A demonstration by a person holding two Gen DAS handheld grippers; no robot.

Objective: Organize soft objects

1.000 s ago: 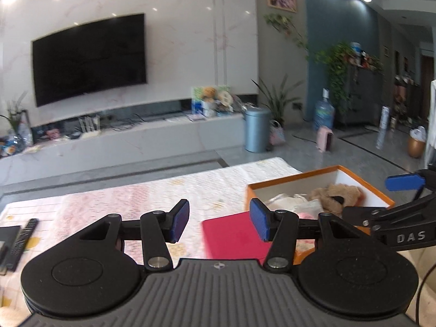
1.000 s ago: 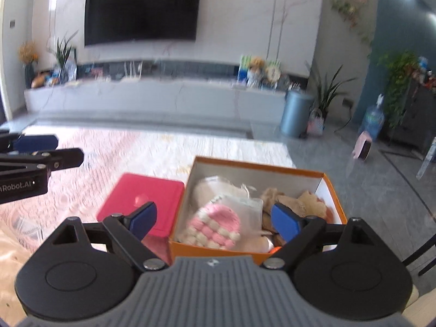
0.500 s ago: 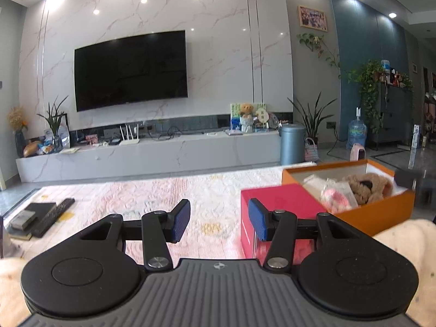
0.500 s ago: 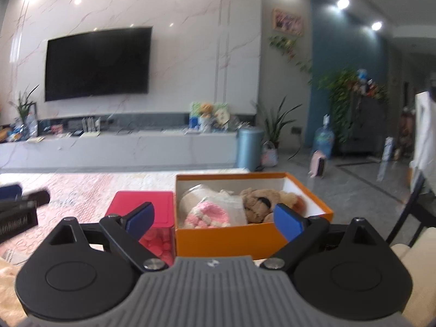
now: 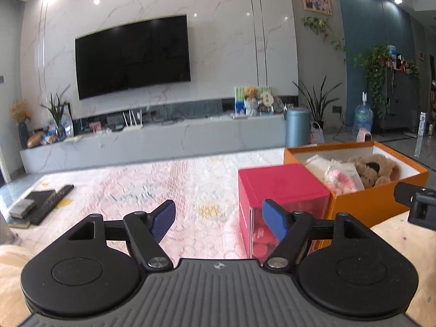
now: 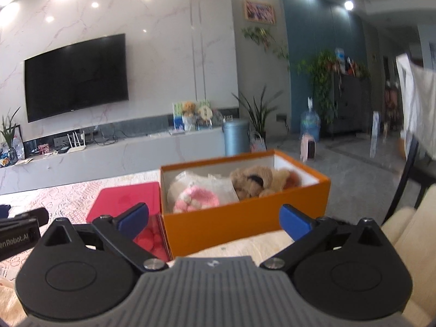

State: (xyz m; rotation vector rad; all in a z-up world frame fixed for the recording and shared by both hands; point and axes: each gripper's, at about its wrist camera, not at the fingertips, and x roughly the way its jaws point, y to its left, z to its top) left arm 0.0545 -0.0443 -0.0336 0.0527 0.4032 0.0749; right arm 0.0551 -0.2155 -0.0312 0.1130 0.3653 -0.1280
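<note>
An orange box [image 6: 245, 223] is seen on a pink patterned cloth [image 5: 163, 179], with a teddy bear [image 6: 253, 181] and a pink knitted toy [image 6: 196, 200] lying inside. A red box [image 5: 283, 190] stands touching its left side. The left gripper [image 5: 218, 219] is held near, jaws spread and empty. The right gripper [image 6: 214, 219] is held before the orange box, jaws spread wide, nothing gripped.

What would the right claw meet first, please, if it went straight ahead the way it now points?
Most likely the near wall of the open orange cardboard box, which sits squarely between the open right claw's fingers; depth is hard to judge.
</note>
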